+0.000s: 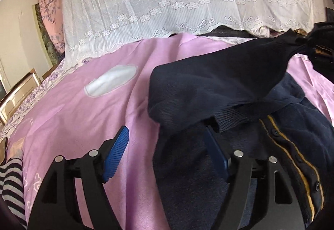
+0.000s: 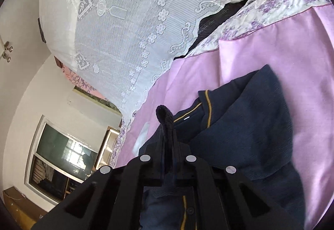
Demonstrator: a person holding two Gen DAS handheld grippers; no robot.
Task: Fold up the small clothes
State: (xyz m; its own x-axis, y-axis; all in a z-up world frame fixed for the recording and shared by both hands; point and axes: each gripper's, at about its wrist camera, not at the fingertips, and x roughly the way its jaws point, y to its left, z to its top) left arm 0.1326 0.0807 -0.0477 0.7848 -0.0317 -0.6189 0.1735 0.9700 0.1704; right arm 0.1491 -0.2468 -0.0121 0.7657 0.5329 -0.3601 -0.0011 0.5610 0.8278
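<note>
A navy knit cardigan (image 1: 208, 88) with a yellow-trimmed button placket (image 1: 292, 146) lies on the pink bedspread (image 1: 83, 115). My left gripper (image 1: 167, 140) is open; its left blue pad (image 1: 119, 146) is over bare bedspread. Its right pad (image 1: 215, 146) sits partly under the cardigan's ribbed edge, with nothing pinched. My right gripper (image 1: 319, 42) at the far right holds a sleeve end stretched up off the bed. In the right wrist view that gripper (image 2: 168, 144) is shut on the ribbed cuff (image 2: 165, 117), which sticks up past the fingers, above the cardigan (image 2: 250, 125).
A white lace cover (image 1: 167, 0) drapes the back of the bed. A white patch (image 1: 110, 81) marks the bedspread left of the cardigan. A striped garment (image 1: 10, 177) lies at the lower left edge. A dark screen (image 2: 62, 156) and wooden furniture stand beyond the bed.
</note>
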